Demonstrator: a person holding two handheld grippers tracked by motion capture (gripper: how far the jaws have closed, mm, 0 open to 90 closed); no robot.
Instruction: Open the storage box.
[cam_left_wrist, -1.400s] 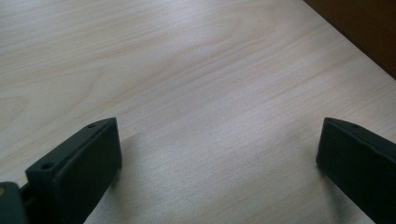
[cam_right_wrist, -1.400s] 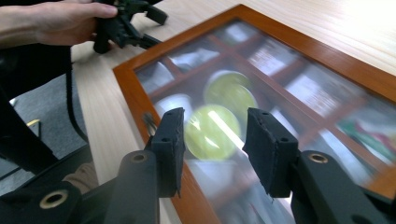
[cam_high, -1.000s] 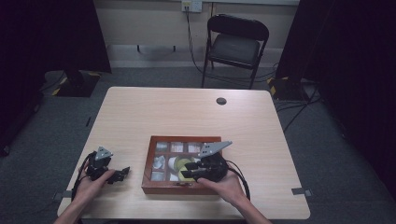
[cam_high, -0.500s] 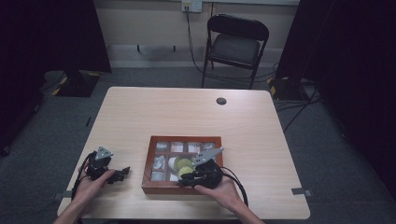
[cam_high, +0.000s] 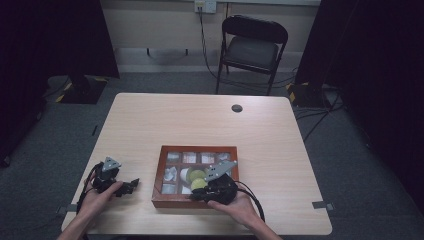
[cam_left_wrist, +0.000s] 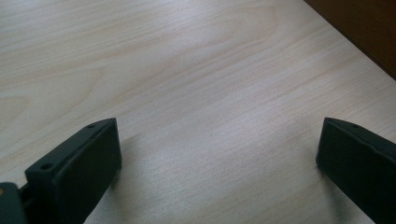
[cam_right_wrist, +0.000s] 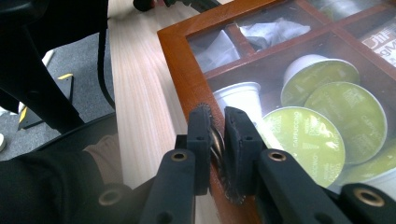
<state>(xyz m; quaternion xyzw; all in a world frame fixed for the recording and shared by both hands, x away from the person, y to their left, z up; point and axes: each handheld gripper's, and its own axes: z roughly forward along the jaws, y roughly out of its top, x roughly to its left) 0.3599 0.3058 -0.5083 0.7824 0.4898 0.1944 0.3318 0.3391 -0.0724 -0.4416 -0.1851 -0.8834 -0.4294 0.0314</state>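
A brown wooden box (cam_high: 197, 148) with a see-through lid stands near the table's front edge. Under the lid (cam_right_wrist: 261, 60) lie green-lidded coffee pods (cam_right_wrist: 303, 140), a white pod (cam_right_wrist: 238, 95) and wrapped packets. My right gripper (cam_right_wrist: 217, 116) is at the box's front rim (cam_right_wrist: 180, 60), shut on a small round metal knob (cam_right_wrist: 215, 140) with a ridged edge. In the high view the right gripper (cam_high: 196, 195) lies over the box's front side. My left gripper (cam_high: 131, 185) rests on the table left of the box, open; its jaws (cam_left_wrist: 217, 140) stand wide apart over bare wood.
A dark edge of the box (cam_left_wrist: 364, 23) shows at the top right of the left gripper view. A small black round cap (cam_high: 237, 108) sits in the table's far part. A folding chair (cam_high: 252, 47) stands beyond the table. Cables trail from both grippers.
My right gripper has slid a little left and toward the box's front rim. The left gripper has stayed where it was.
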